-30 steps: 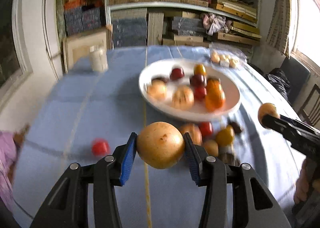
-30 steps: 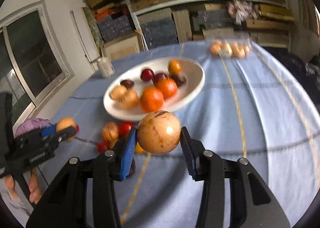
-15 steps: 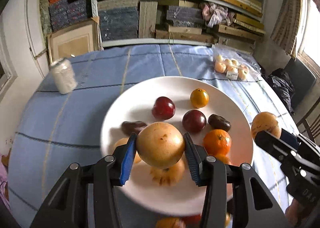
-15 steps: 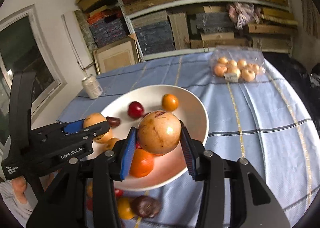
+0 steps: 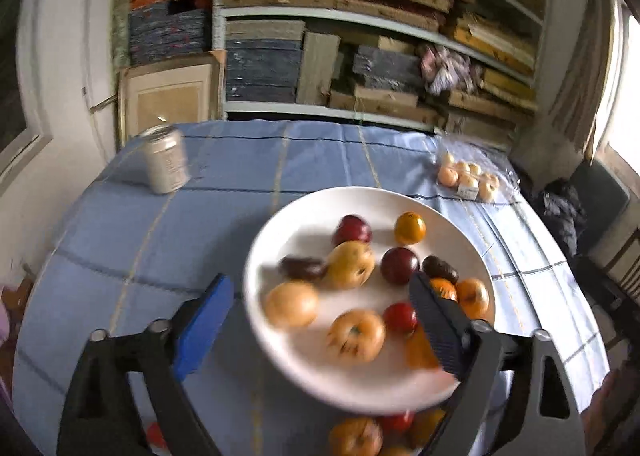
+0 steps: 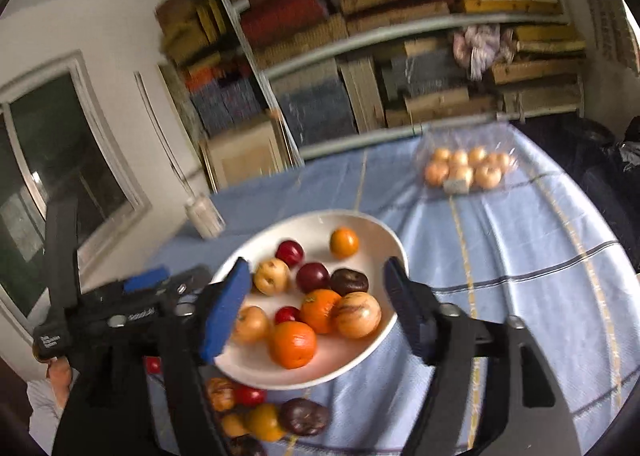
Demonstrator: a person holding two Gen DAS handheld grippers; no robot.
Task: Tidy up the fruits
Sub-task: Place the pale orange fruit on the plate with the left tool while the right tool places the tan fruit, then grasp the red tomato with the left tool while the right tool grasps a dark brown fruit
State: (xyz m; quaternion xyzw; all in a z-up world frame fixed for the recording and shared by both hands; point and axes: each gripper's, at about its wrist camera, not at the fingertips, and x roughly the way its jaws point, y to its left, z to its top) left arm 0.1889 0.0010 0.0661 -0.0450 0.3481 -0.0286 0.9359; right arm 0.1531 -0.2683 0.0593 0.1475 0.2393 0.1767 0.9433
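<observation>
Blue cloth covers the table (image 5: 120,240), where a white plate (image 5: 288,224) gathers the fruit (image 6: 356,314); left gripper (image 5: 320,320) and right gripper (image 6: 320,304) hover above, jaws opening, empty, freeing hands for strays (image 6: 304,416) beside it.

Glossy white plate (image 5: 280,240); matt blue cloth tablecloth (image 5: 224,216); metal can (image 5: 166,164).

Loose fruit (image 5: 360,434) below the plate (image 5: 280,224), blurred and edge-cropped.
</observation>
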